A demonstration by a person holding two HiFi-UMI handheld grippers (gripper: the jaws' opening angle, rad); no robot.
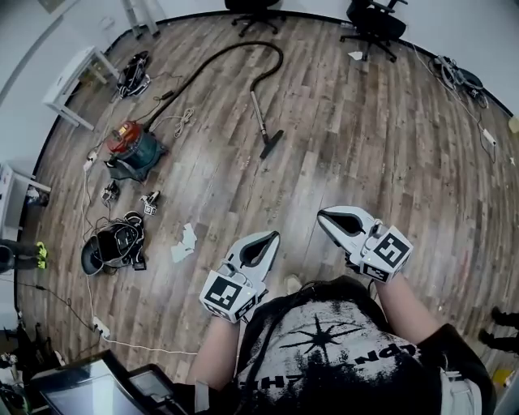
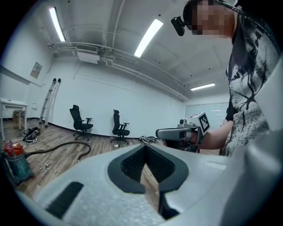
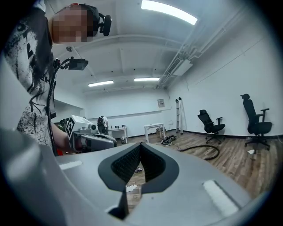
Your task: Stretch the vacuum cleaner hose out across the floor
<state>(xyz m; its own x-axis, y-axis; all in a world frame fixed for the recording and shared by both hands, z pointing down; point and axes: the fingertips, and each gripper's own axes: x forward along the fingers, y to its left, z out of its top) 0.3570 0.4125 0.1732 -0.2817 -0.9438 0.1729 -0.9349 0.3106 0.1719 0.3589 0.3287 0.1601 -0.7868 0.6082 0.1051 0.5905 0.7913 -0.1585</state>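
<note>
The vacuum cleaner (image 1: 130, 147), a red and teal canister, stands on the wood floor at the far left. Its black hose (image 1: 235, 49) arcs away to the back of the room and curls down into a metal wand (image 1: 258, 109) ending in a floor nozzle (image 1: 272, 144). My left gripper (image 1: 272, 237) and right gripper (image 1: 322, 216) are held close to my body, far from the hose, both shut and empty. The left gripper view shows its own shut jaws, the canister (image 2: 15, 161) and the hose (image 2: 66, 146). The right gripper view shows the hose loop (image 3: 205, 151).
Two office chairs (image 1: 255, 12) (image 1: 373, 24) stand at the back wall. A white table (image 1: 77, 81) is at the left, with bags, cables and a black case (image 1: 117, 243) on the floor near it. A scrap of paper (image 1: 186, 240) lies ahead of me.
</note>
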